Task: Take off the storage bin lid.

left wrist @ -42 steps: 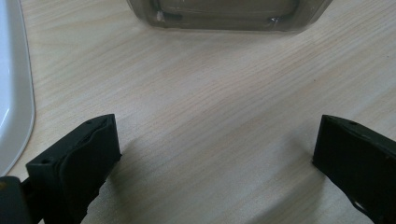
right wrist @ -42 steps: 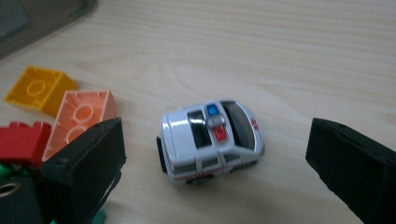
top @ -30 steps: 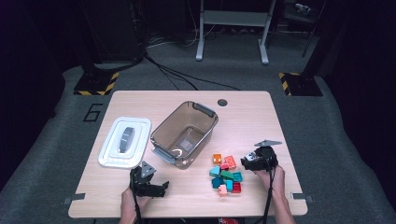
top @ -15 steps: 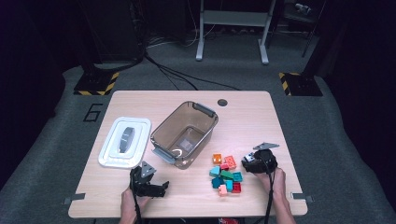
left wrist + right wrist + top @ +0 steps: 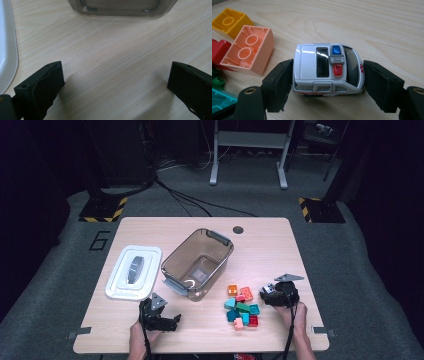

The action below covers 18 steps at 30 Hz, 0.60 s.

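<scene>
Grip is made, we judge: right gripper (image 5: 328, 82) has just closed on the toy ambulance (image 5: 328, 71) beside the blocks (image 5: 242, 307); bin (image 5: 197, 262) remains empty, left gripper (image 5: 116, 82) wide open, idle.

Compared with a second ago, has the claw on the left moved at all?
No. The left claw sits at the same spot in the high view, just off the near right corner of the white lid, with its jaws open.
</scene>
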Each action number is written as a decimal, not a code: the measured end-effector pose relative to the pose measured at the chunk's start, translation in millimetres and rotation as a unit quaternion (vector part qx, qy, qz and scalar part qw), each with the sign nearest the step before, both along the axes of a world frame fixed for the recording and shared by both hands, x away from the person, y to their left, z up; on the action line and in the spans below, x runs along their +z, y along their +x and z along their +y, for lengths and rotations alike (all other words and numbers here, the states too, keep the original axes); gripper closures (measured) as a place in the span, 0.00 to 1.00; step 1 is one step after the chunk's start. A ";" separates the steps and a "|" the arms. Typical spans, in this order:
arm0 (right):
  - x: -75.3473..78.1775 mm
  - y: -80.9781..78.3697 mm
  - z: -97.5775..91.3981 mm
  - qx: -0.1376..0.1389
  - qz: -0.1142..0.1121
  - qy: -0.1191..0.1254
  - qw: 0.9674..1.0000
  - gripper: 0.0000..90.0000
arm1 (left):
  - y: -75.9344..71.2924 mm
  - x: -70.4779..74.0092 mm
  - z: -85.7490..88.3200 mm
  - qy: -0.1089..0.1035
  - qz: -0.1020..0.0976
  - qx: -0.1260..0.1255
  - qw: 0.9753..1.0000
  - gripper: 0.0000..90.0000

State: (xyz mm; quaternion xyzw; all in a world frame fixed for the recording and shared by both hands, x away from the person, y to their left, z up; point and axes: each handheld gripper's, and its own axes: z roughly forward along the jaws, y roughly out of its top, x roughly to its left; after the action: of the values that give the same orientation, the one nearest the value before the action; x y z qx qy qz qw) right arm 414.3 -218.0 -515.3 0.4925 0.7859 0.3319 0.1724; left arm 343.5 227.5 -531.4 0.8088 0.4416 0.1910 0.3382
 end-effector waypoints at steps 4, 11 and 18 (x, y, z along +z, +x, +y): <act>2.1 -0.9 0.3 0.005 -0.010 -0.002 1.000 0.28 | 0.0 0.0 0.0 0.000 0.000 0.000 1.000 0.00; 13.1 -0.9 2.4 0.005 -0.012 0.009 1.000 0.28 | 0.1 0.0 0.0 0.000 0.000 0.000 1.000 0.00; 32.5 3.8 8.7 0.016 -0.025 0.019 0.999 0.28 | 0.1 0.0 -0.1 0.000 0.000 0.000 1.000 0.00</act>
State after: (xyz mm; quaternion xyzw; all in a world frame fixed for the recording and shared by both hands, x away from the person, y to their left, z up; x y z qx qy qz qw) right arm 418.0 -209.4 -482.8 0.4745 0.7825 0.3621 0.1774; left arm 343.6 227.5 -531.4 0.8088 0.4415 0.1912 0.3381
